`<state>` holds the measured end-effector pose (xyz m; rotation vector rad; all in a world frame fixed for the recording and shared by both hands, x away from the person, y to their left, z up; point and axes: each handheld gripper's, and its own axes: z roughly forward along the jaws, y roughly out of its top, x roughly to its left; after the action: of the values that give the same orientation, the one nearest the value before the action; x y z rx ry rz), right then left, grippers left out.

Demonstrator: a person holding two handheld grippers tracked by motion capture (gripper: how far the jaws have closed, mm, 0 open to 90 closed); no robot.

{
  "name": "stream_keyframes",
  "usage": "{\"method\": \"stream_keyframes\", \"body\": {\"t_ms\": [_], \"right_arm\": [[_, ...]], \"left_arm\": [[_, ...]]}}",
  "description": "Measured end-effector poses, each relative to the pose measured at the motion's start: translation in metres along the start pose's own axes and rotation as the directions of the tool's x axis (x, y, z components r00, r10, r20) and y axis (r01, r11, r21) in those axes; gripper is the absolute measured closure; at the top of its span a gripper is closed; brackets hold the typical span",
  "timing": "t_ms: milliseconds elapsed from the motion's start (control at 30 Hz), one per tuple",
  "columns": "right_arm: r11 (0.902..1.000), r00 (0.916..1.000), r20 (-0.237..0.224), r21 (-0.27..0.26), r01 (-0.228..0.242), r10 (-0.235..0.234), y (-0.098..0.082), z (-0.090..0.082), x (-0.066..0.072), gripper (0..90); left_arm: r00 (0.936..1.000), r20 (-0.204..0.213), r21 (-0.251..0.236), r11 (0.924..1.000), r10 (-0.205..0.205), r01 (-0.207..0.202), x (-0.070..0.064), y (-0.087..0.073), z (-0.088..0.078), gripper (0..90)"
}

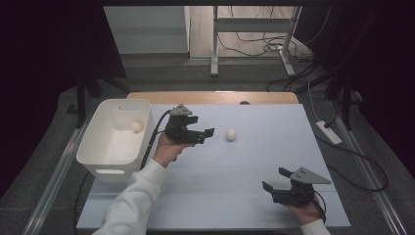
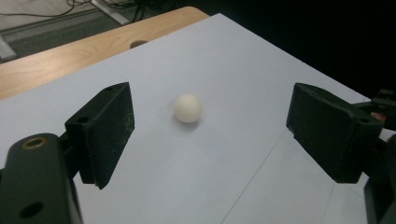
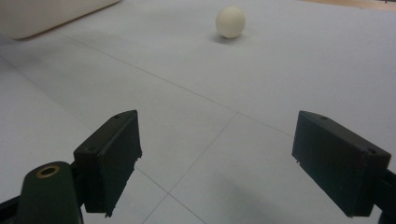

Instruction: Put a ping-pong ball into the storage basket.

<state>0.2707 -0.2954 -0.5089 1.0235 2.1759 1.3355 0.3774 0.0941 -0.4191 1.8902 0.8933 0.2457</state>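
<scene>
Ball (image 2: pixel 187 108) at frame centre: matt, smooth, off-white, plastic-looking. Table cover (image 1: pixel 254 166): matt pale sheet, paper-like, faint seams. Table edge (image 1: pixel 210 97), upper middle: light wood, smooth. Bin (image 1: pixel 93 142), left: white plastic, slight sheen. Left gripper (image 2: pixel 210 135) pads: black, rough, speckled. Sleeve (image 1: pixel 134 200), lower left: white cloth.

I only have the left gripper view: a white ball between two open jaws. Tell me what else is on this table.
Observer: A white bin stands at the table's left edge, beside the left gripper.
Operator: Say what's inside it.
Observer: One more white ball, near its far wall.
Operator: Report the other gripper.
Observer: The right gripper is at the near right of the table, jaws open, nothing between them, well apart from the ball on the table.
</scene>
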Motion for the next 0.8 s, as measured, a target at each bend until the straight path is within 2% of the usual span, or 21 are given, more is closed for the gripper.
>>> {"method": "stream_keyframes", "body": {"t_ms": [367, 800], "right_arm": [[1.0000, 1.0000, -0.002, 0.001, 0.005, -0.005, 0.000, 0.000, 0.001, 15.3], [1.0000, 1.0000, -0.002, 0.000, 0.000, 0.000, 0.000, 0.001, 0.001, 15.3]], "left_arm": [[1.0000, -0.001, 0.020, 0.9998, 0.003, -0.003, 0.002, 0.002, 0.013, 16.1], [1.0000, 0.004, 0.059, 0.9982, 0.005, -0.005, 0.001, 0.006, 0.039, 16.2]]}}
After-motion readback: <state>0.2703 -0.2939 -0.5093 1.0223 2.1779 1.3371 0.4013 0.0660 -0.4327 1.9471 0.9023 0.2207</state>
